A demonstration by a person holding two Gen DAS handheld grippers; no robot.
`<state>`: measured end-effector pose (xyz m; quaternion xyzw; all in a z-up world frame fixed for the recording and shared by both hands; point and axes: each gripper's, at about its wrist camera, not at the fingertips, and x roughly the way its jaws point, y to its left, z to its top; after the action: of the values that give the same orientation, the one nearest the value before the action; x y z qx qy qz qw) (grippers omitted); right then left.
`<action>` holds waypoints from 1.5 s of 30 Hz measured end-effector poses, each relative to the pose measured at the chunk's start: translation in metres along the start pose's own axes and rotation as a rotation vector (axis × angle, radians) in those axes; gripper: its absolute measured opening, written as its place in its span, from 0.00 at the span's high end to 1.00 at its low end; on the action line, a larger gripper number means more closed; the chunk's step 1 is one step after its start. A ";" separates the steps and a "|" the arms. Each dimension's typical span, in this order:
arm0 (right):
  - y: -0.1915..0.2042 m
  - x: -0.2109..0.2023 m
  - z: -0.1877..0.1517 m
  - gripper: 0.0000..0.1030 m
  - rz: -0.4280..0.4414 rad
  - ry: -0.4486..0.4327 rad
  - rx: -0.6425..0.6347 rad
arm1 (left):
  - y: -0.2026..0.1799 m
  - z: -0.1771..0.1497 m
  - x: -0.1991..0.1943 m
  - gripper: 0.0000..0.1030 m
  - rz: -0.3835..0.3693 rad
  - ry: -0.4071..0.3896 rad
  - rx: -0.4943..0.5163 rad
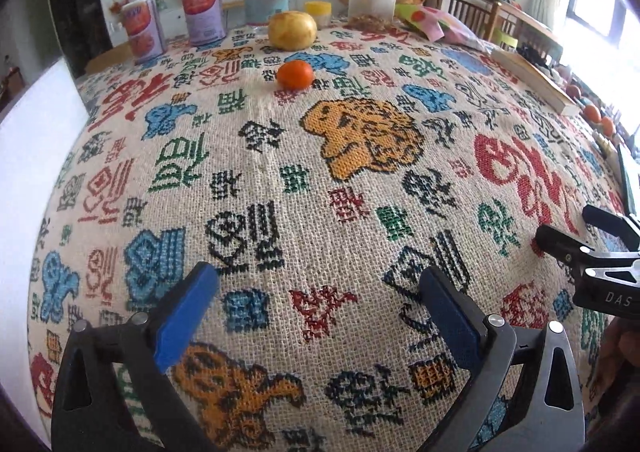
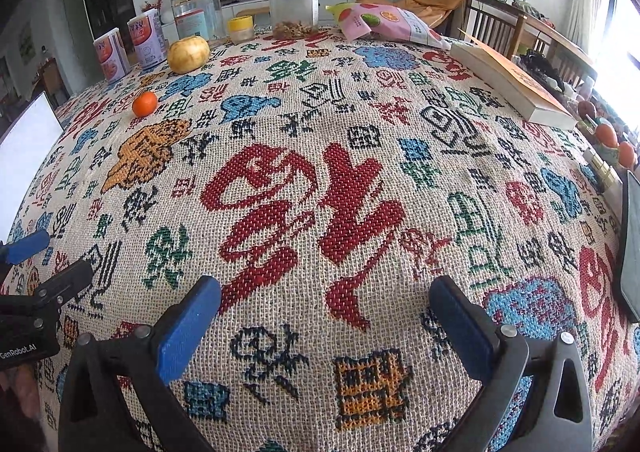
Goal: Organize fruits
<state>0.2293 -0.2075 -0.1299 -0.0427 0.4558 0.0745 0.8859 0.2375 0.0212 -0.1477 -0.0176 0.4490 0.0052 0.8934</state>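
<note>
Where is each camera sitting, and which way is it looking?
Left wrist view: sits on the left tool, looking down across the patterned tablecloth; its own open blue fingers show, the right tool at the right edge.
Right wrist view: sits on the right tool, looking the same way; its open fingers show, the left tool at the left edge.
Both share the small orange, the yellow fruit and the jars behind.

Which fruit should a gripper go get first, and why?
Probably the left gripper should reach forward to the small orange fruit. Both it and the right gripper are open and empty, and that fruit lies nearer on the patterned cloth than the yellow fruit behind it.
</note>
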 end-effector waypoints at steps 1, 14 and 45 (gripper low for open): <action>0.000 0.000 0.000 0.00 0.001 0.000 0.001 | -0.002 0.000 0.001 0.01 0.009 0.003 0.008; 0.000 0.000 0.000 0.00 0.000 0.000 0.000 | -0.002 0.000 0.002 0.00 0.005 0.005 0.007; 0.000 0.000 0.000 0.00 0.000 -0.001 0.000 | -0.003 0.000 0.003 0.00 0.004 0.005 0.006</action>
<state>0.2289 -0.2076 -0.1299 -0.0426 0.4555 0.0747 0.8861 0.2395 0.0186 -0.1496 -0.0139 0.4513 0.0057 0.8923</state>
